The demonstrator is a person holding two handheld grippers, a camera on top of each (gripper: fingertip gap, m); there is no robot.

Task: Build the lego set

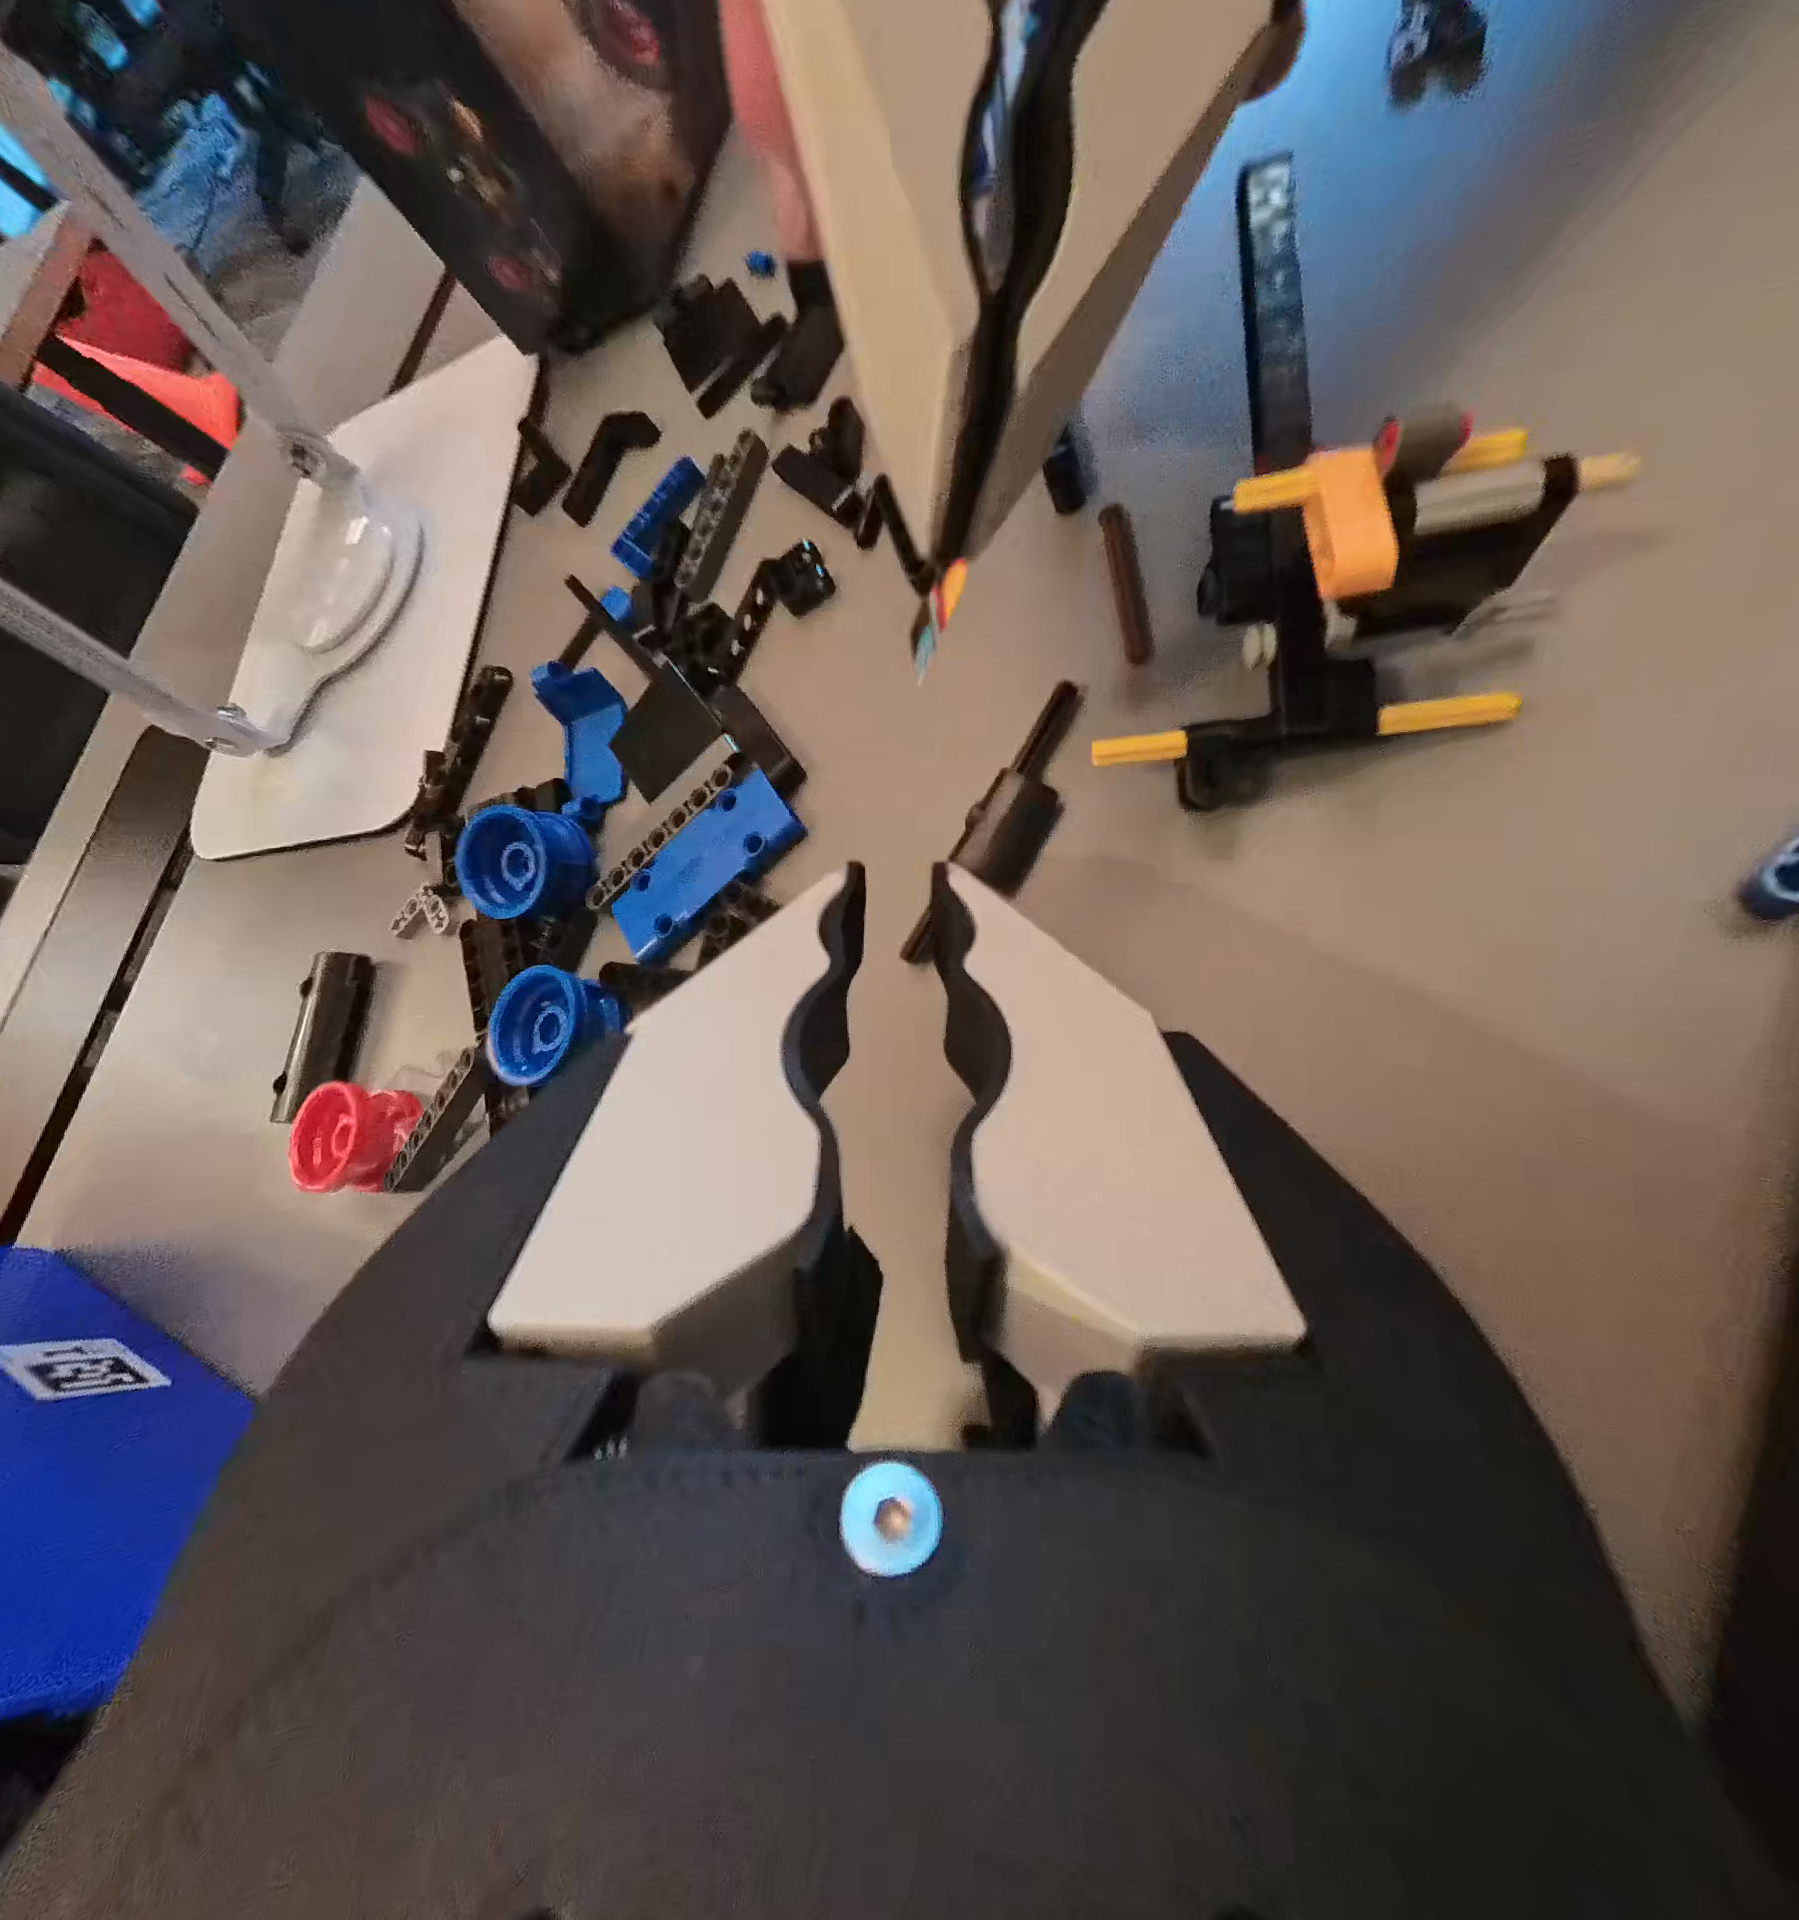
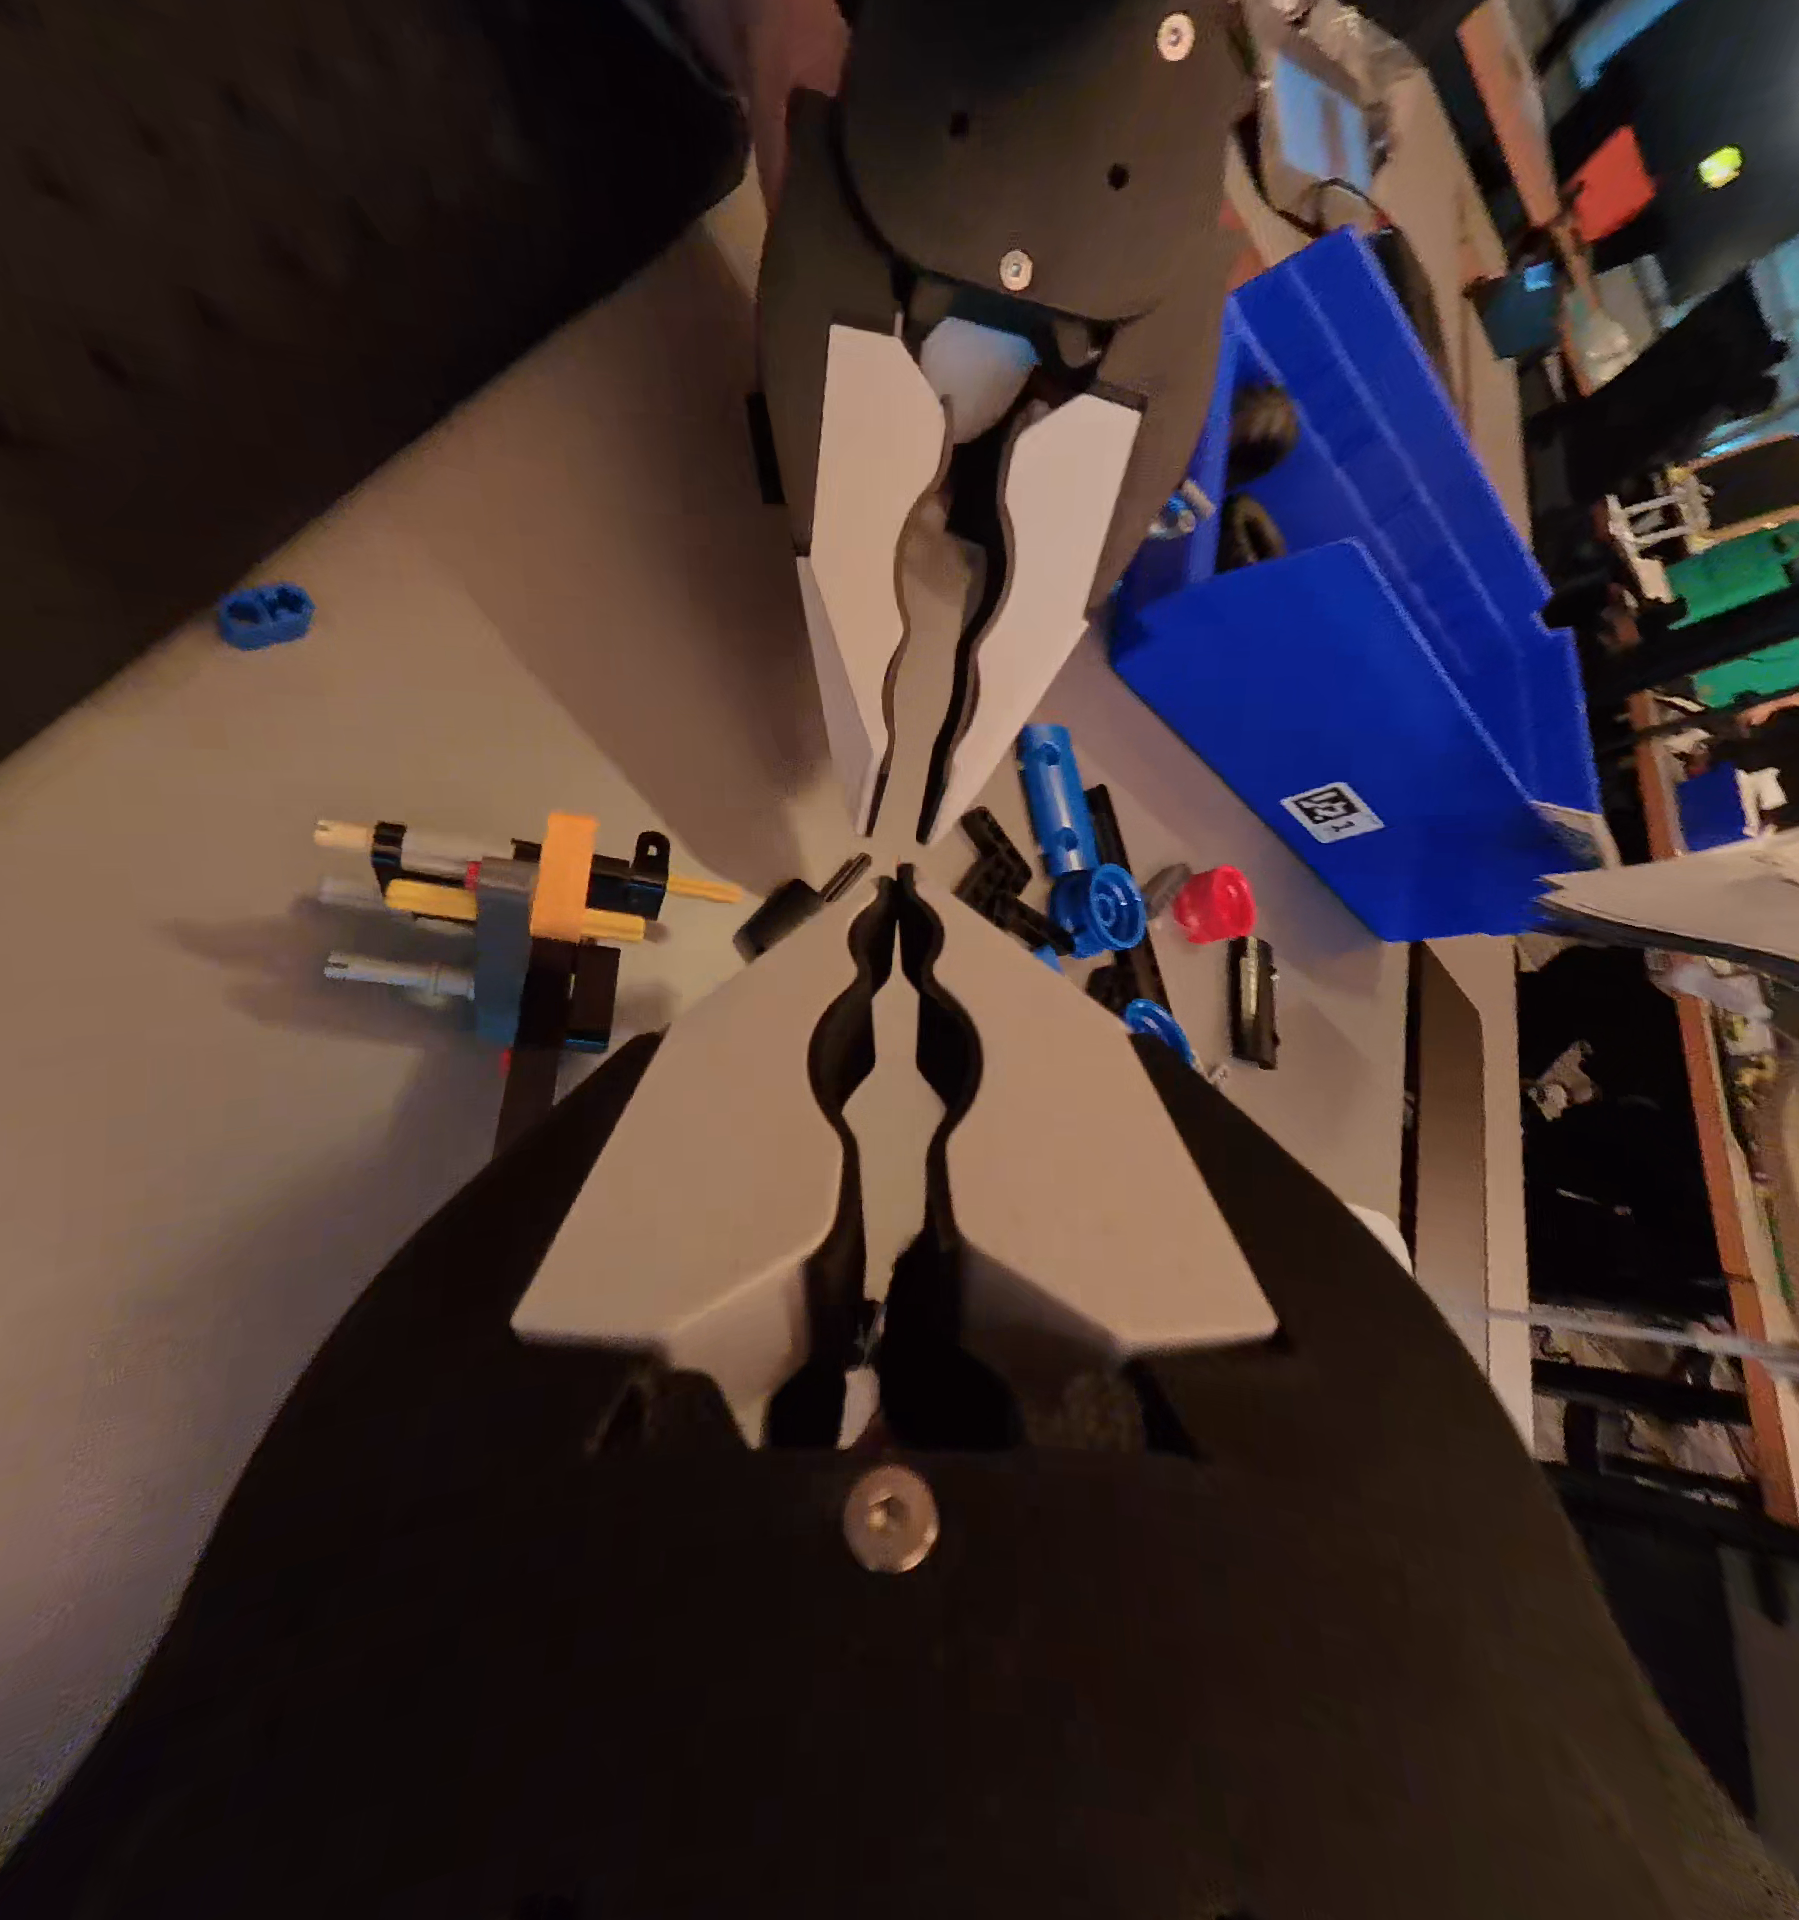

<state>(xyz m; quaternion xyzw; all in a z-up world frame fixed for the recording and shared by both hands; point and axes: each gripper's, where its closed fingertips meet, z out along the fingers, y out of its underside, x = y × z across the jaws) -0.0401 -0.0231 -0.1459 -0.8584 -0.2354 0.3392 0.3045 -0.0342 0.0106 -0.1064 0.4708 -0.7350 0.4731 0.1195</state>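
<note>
Black, hard plastic: the small black pin-and-sleeve piece lies on the grey table, just beyond your left gripper, whose jaws stand slightly apart, empty. It's likely light and slick; take it across the thicker sleeve. Your right gripper looks nearly closed, empty. The orange-and-black assembly stands nearby.

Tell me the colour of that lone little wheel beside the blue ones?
Red wheel, clearest in the left wrist view.
</note>
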